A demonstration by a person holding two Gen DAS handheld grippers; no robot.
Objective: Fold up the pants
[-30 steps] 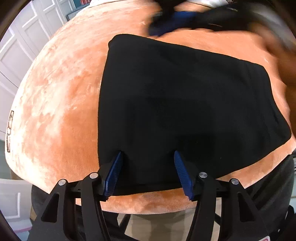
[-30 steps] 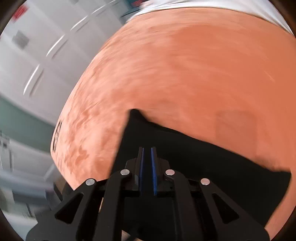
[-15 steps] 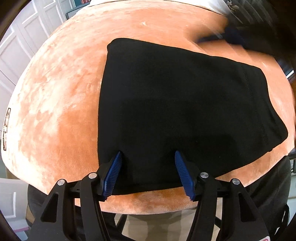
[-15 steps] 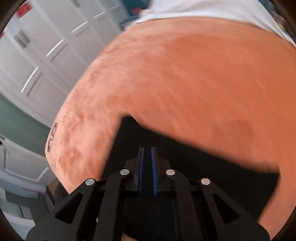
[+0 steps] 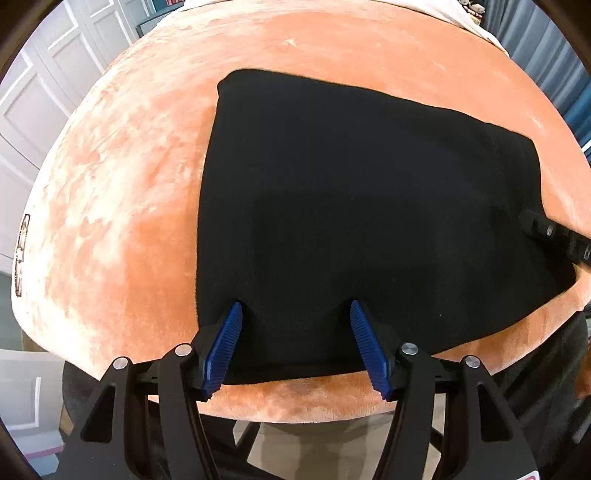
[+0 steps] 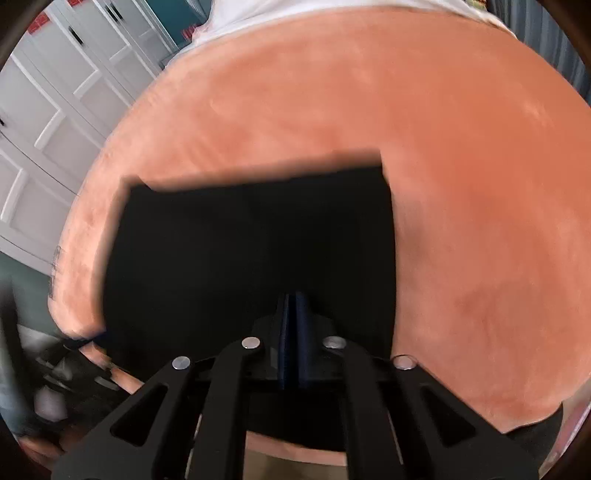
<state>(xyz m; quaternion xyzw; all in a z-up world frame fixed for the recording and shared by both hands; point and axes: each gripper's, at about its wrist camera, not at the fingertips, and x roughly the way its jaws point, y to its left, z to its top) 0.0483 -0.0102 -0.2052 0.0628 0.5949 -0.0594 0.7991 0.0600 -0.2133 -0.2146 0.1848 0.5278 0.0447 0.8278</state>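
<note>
Black pants [image 5: 369, 203] lie folded into a flat, roughly rectangular block on an orange plush blanket [image 5: 129, 203]. My left gripper [image 5: 295, 303] points steeply down at their near edge, open, with its blue pads set apart on the cloth. In the right wrist view the pants [image 6: 258, 240] fill the middle. My right gripper [image 6: 293, 295] hovers over their near right part, its jaws closing fully together with no cloth visible between the pads. A black part of the right gripper [image 5: 554, 236] shows at the pants' right end in the left wrist view.
The blanket [image 6: 461, 184] drops off at a near edge close under both grippers. White panelled cupboard doors [image 6: 55, 110] stand to the left. A white sheet [image 6: 295, 22] lies at the far end. A person's dark trousers [image 5: 546, 369] show below the near edge.
My right gripper swept from the pants' far left corner round to their right end, rolling as it went. The left gripper and the pants stayed where they were.
</note>
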